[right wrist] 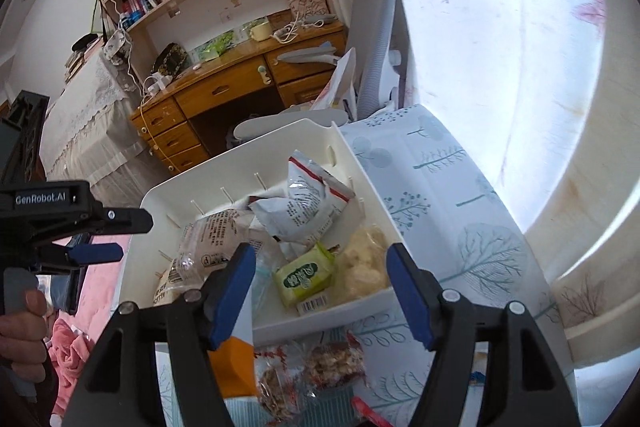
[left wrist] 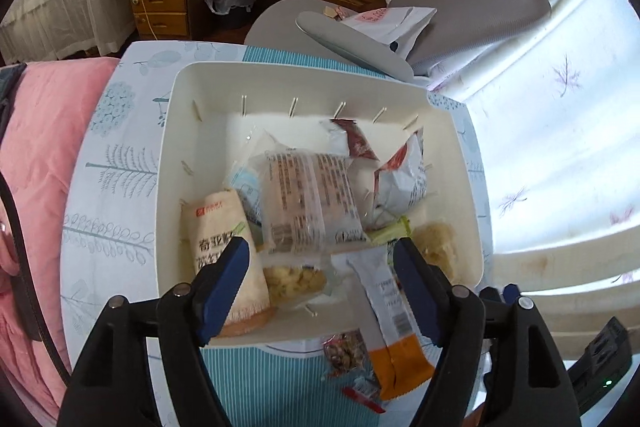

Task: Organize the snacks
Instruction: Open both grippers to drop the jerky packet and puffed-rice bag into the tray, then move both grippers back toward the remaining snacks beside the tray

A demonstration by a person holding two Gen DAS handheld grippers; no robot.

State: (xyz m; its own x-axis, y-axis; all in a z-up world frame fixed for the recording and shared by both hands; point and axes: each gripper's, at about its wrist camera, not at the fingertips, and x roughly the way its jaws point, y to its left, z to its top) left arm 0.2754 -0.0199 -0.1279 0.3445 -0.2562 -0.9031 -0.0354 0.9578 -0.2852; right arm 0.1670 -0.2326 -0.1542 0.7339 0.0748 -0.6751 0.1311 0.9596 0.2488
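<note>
My left gripper spread wide, holding nothing, poised over near edge of bin. Orange-ended packet leans across bin's near rim, half in, half out, probably next pick. My right gripper also released, empty, near same rim. Nut packets lie outside bin on cloth, just before rim, unsorted. Green packet already inside bin.

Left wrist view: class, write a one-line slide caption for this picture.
Open left gripper hovers over a white bin of packaged snacks; an orange-ended packet hangs over the near rim.
</note>
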